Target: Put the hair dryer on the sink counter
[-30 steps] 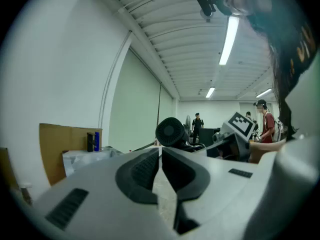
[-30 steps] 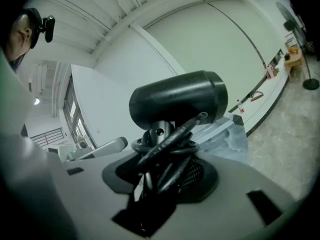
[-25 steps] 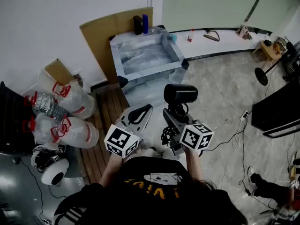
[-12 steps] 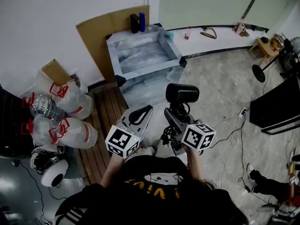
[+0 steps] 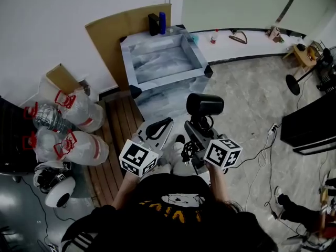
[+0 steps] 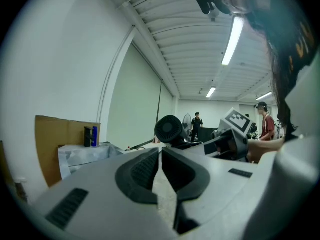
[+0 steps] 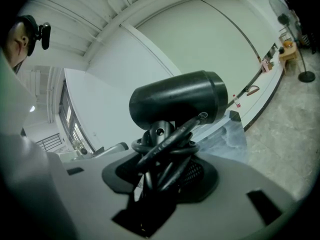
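Black hair dryer (image 5: 205, 105) standing upright short of the marbled sink worktop (image 5: 168, 91), right gripper (image 5: 195, 129) jaws pinching its cord-wrapped handle, left gripper (image 5: 157, 128) pointing at the worktop, jaws pressed together, worktop backing onto white wall (image 5: 63, 20).

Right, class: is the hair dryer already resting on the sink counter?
No: the right tool grips the hair dryer in the air, short of the sink counter.

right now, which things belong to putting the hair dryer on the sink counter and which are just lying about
Job: hair dryer, clamped in the right tool; sink counter.

Lying about: cardboard sheet, blue bottle, bagged bottles.
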`<state>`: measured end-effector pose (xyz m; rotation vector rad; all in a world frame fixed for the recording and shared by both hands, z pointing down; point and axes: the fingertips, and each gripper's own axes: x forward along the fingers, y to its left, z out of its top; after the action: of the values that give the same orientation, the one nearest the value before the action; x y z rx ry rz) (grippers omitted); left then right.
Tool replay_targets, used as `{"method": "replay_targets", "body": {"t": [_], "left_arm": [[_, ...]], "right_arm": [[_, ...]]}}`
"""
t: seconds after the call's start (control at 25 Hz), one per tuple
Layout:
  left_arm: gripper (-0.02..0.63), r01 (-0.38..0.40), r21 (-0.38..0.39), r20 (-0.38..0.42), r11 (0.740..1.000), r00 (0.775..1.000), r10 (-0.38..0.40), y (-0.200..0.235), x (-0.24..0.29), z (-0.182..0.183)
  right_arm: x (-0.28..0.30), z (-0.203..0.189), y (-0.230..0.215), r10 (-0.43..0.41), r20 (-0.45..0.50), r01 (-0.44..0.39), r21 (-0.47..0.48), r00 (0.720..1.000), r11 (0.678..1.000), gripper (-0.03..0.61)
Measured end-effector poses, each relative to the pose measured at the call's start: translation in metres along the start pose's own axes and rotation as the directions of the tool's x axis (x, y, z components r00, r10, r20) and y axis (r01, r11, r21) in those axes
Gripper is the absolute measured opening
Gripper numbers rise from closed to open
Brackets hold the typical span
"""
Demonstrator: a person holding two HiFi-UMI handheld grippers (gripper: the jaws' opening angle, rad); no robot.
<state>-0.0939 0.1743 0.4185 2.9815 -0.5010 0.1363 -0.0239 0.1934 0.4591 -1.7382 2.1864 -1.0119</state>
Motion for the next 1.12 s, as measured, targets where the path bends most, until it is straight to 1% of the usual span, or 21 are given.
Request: {"method": "replay_targets", "body": {"t": [0.16,0.32,0.52,0.68,0.8,0.88,0.96,1.12], "left_arm": [[0.011,-0.024,-0.01,-0.012,1.0,1.0,0.024,0.021,0.015,-0.003],[0.011,-0.038,-0.016,-0.033,0.999,0.999,0.037,0.043,0.044,-0.006],[0.011,-0.046,-0.006,-0.041,0.999,0.998,0.046,0.074,0.099,0.001],[0.011,-0.052,0.01,-0.042,0.999,0.998,0.053,0.092,0.143,0.015],[0.011,-0.064,0.01,-0.048,0.998,0.997,0.065,0.102,0.167,0.022],[0.011,-0.074,0.015,-0.067,0.997,0.995,0.074,0.108,0.18,0.02],[0.011,-0.086,0.019,-0.086,0.996,0.992,0.088,0.114,0.193,0.021],[0.011,-0.103,0.021,-0.096,0.994,0.99,0.105,0.123,0.212,0.026]], "right_arm": [[0.021,0.009,-0.012,0.013,-0.019,-0.013,0.007,1.0,1.0,0.173],[0.043,0.027,-0.034,0.024,-0.027,-0.024,0.02,0.999,1.0,0.173],[0.073,0.06,-0.075,0.018,-0.047,-0.018,0.015,0.999,1.0,0.173],[0.094,0.095,-0.107,0.024,-0.054,-0.023,0.019,0.998,1.0,0.173],[0.107,0.116,-0.127,0.034,-0.052,-0.033,0.026,0.998,0.999,0.172],[0.115,0.125,-0.139,0.041,-0.057,-0.039,0.031,0.998,0.999,0.173],[0.124,0.133,-0.15,0.05,-0.065,-0.047,0.04,0.997,0.998,0.173],[0.137,0.144,-0.166,0.074,-0.071,-0.069,0.065,0.995,0.996,0.173]]}}
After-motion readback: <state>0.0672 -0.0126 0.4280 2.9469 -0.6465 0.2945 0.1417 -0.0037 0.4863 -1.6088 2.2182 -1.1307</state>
